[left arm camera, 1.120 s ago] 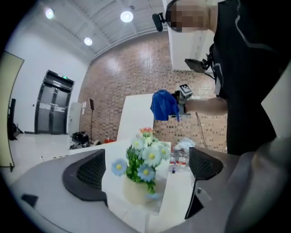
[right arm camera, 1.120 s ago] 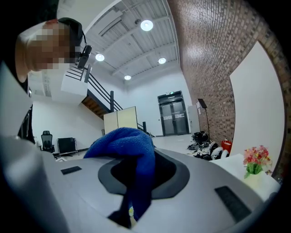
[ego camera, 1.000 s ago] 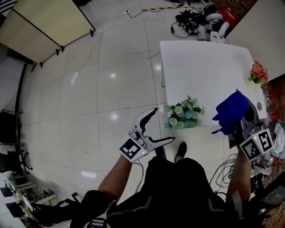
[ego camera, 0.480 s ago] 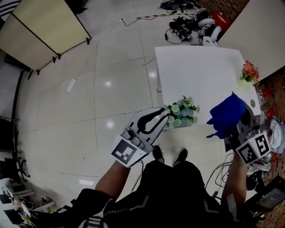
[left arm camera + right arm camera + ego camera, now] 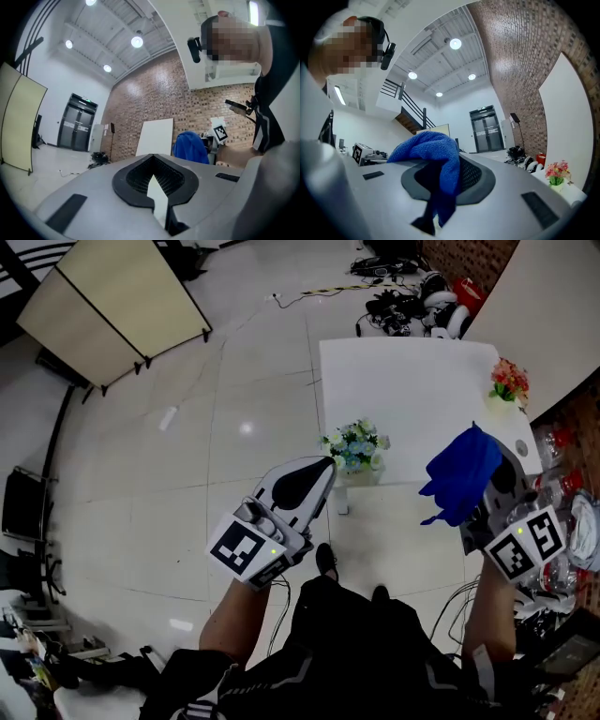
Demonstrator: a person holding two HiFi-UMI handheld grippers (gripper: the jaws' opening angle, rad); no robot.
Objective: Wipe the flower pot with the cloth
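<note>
My left gripper (image 5: 154,183) has just been closing and is clenched on nothing; the right gripper (image 5: 440,176) grasps the cloth (image 5: 433,152). Only the head view shows the flower pot (image 5: 354,448), at the table's (image 5: 412,381) near corner, seemingly buried under blooms.

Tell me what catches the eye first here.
The bright blue cloth bunched in the right gripper, at the head view's right. Next, the pot of pale flowers by the white table's near left corner, with a small red bouquet at its right edge.
</note>
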